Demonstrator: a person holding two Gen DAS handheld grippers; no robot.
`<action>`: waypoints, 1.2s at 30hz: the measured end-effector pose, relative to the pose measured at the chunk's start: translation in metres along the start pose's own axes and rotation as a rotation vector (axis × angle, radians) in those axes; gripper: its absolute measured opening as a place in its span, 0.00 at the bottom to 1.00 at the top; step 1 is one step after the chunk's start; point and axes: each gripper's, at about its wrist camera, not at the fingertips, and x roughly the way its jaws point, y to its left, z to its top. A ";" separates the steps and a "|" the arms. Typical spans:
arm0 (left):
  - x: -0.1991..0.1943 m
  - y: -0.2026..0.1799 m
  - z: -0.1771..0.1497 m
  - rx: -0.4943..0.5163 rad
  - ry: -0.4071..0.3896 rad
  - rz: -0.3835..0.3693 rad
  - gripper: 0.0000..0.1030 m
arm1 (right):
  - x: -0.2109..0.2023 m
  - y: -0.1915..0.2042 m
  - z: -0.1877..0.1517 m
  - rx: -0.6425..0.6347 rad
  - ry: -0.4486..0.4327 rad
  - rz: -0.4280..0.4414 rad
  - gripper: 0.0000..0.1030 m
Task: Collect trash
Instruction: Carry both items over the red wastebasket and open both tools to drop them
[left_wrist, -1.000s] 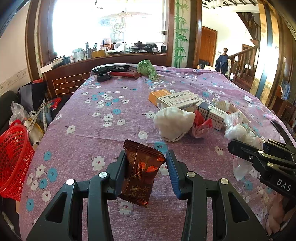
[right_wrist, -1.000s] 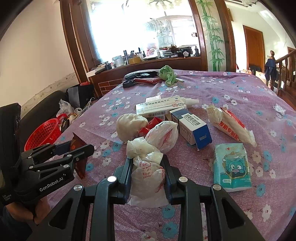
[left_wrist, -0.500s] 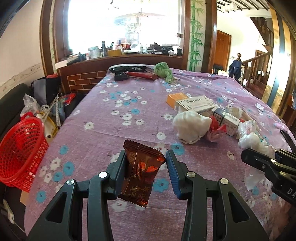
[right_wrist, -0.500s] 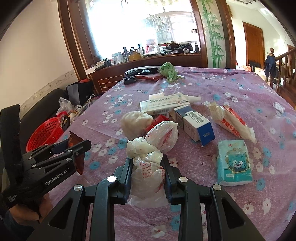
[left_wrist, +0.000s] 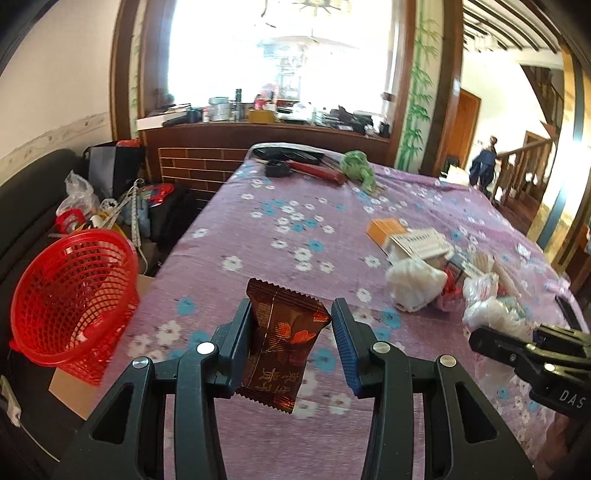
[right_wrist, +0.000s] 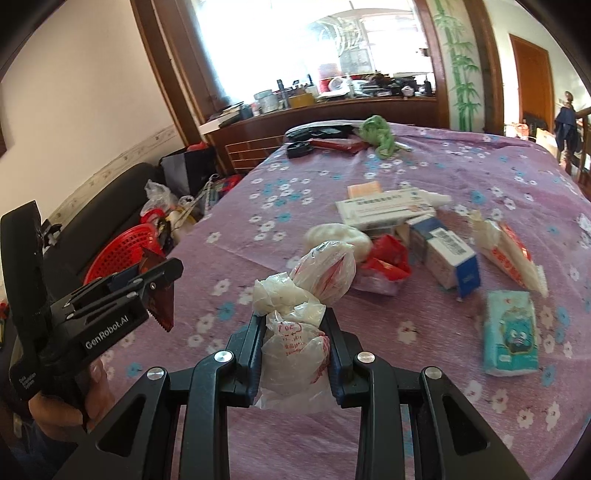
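One red basket (left_wrist: 70, 295) is seen at the left, beside the table (left_wrist: 258, 236). One brown wrapper (left_wrist: 282, 347) is pinched by the left gripper (left_wrist: 291, 341); one crumpled plastic bag (right_wrist: 295, 354) is clamped in the right gripper (right_wrist: 295, 350). Two boxes (right_wrist: 447, 256) lie further right.

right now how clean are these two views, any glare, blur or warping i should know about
Left wrist view: window blown out white, frame edges bowed by the fisheye, brown wrapper sharp, red basket slightly smeared. Right wrist view: the same window glare, plastic bag crisp, tablecloth flowers softly blurred.
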 end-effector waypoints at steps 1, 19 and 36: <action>-0.002 0.005 0.002 -0.011 -0.003 0.002 0.40 | 0.001 0.003 0.001 -0.002 0.006 0.009 0.31; -0.039 0.165 0.029 -0.192 -0.039 0.193 0.40 | 0.061 0.126 0.059 -0.162 0.142 0.222 0.31; -0.003 0.256 0.028 -0.299 0.031 0.211 0.44 | 0.166 0.246 0.104 -0.247 0.232 0.340 0.34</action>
